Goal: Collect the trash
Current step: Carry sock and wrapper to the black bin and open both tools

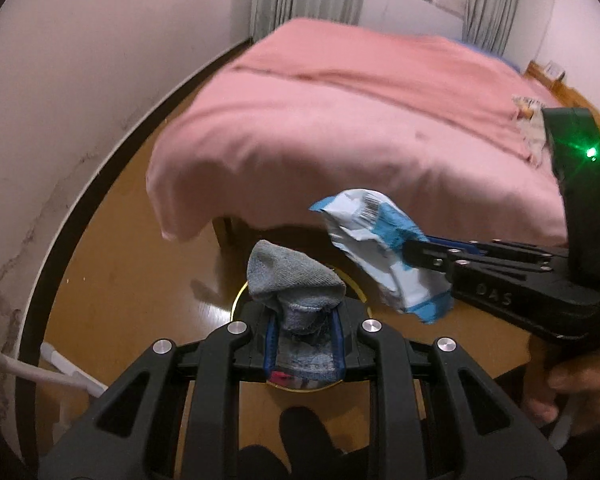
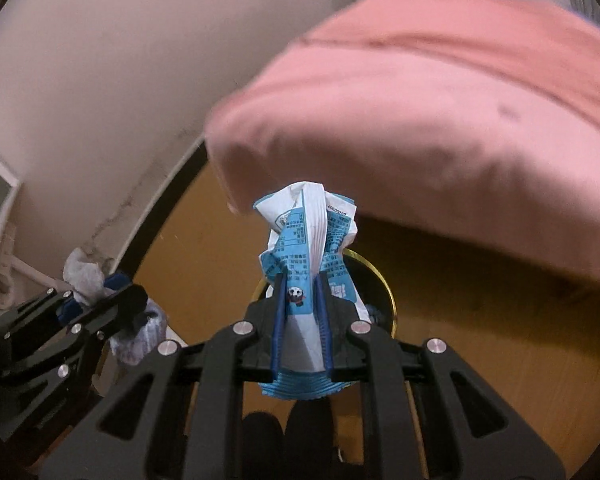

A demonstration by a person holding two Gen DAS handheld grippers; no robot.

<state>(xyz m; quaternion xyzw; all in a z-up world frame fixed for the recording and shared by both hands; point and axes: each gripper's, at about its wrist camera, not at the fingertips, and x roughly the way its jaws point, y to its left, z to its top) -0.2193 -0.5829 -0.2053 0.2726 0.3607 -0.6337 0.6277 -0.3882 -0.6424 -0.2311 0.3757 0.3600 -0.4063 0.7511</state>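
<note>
**Mia:** What are the claws holding?

**Ben:** The left gripper (image 1: 305, 334) is squeezing a gray sock (image 1: 294, 276). The right gripper (image 2: 302, 312) is pinching a crinkly blue and white wrapper (image 2: 308, 236). Both are hanging over a round bin with a gold rim (image 2: 382, 280) on the wooden floor (image 1: 132, 280), near the corner of the pink bed (image 1: 340, 120).

**Mia:** What could go wrong?

**Ben:** I think the wrapper is light and floppy. If the claw is letting go off to one side, it might be floating past the rim and landing on the floor. The sock could be catching on the blue pads too. And the two claws are close, so they might be bumping.

**Mia:** What is in the bin?

**Ben:** I cannot tell. The claws are hiding most of it. More trash (image 1: 530, 120) is sitting on the bed.
</note>
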